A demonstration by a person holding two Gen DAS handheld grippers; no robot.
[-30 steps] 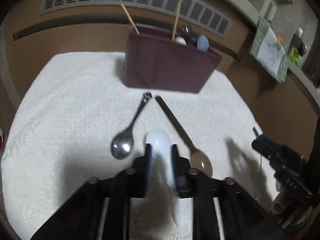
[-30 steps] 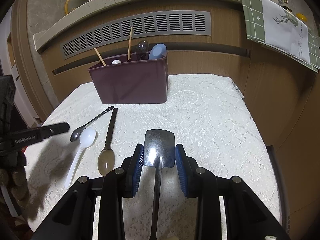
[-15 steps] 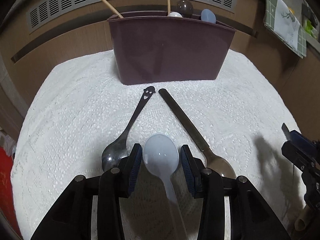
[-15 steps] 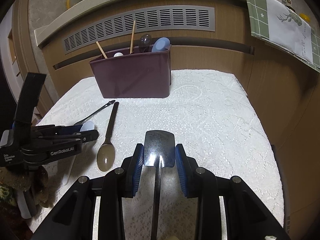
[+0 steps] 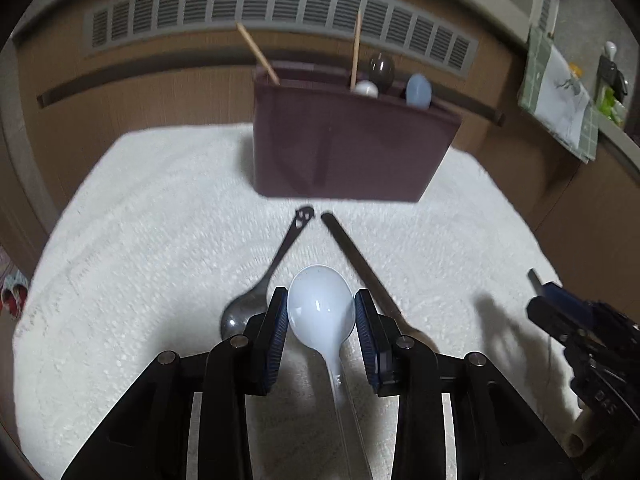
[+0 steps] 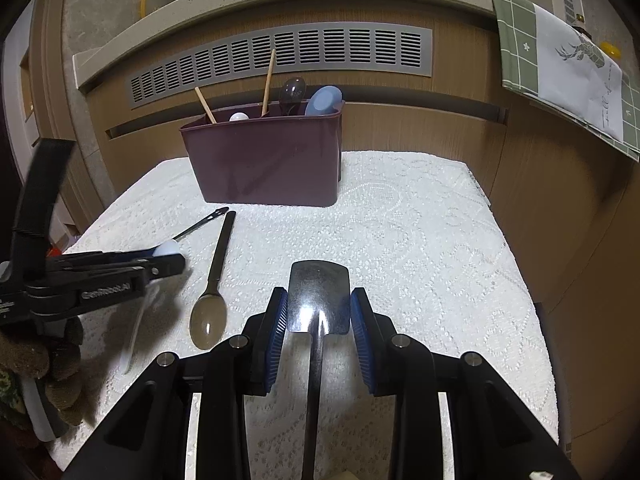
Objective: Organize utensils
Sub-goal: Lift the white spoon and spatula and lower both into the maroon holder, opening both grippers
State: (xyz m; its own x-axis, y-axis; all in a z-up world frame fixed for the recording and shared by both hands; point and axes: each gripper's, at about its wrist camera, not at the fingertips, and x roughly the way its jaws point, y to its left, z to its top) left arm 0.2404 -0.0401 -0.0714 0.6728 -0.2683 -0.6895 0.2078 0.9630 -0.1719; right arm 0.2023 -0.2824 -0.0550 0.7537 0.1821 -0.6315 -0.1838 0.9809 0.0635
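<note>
Currently the white plastic spoon [image 5: 322,306] has a pale, glossy oval bowl and a thin translucent handle running back toward the camera. Its bowl sits between the blue pads of the left tongs [image 5: 321,312]; the jaws are closing, pads right at the bowl's two edges. Whether they press on it already, I cannot tell for sure; the bowl seems raised off the white lace cloth [image 5: 140,240] on the counter.

Left of the tongs lies a dark steel spoon [image 5: 256,300], its cut-out handle end pointing far. Right of them, a long-handled metal spoon [image 6: 212,300], bowl near, handle far. The two handle tips nearly meet just short of the maroon bin [image 5: 348,152], which stands at the far side of the cloth. In the bin: two wooden chopsticks [image 5: 355,50], a white, a dark and a light-blue utensil head.

The right tongs [image 6: 319,308] pinch a flat dark metal spatula [image 6: 319,294], blade between the pads, handle trailing near. They hover over the cloth, right of the long-handled spoon.
</note>
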